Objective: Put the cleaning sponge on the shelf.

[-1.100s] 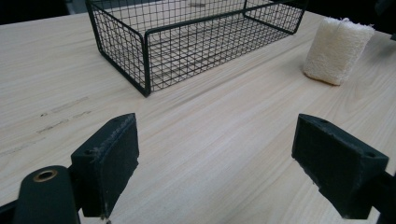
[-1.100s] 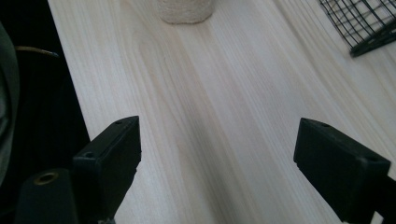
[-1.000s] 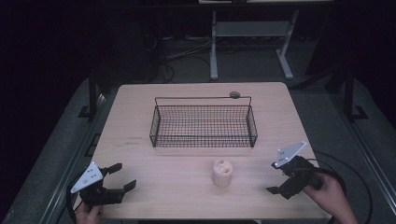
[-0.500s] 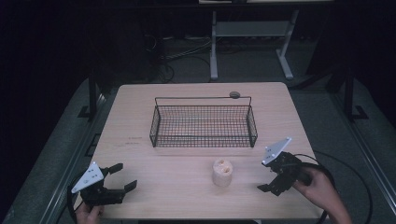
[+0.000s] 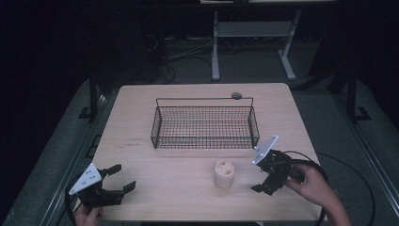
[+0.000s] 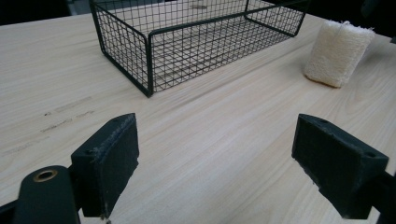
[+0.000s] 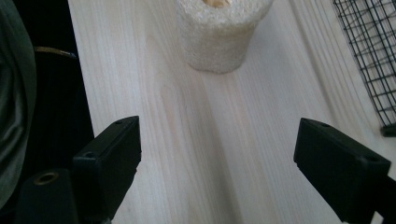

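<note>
Sponge (image 5: 224, 173) upright on table (image 5: 141, 122), near basket (image 5: 205, 122). Right gripper (image 5: 260, 176) beside sponge, jaws apart; left gripper (image 5: 121, 177) likewise gaping, empty.

A dim lab: bare wooden table (image 5: 141, 122), floor cables (image 5: 183, 52), metal stand (image 5: 254, 33) behind.

Light wood table (image 5: 141, 117), pale grain. Black wire basket (image 5: 205, 125) stands on far middle. Small dark round object (image 5: 236, 95) touching basket's far rim area. Pale loofah-like cylinder (image 5: 224, 174) upright near front, apart from basket.
</note>
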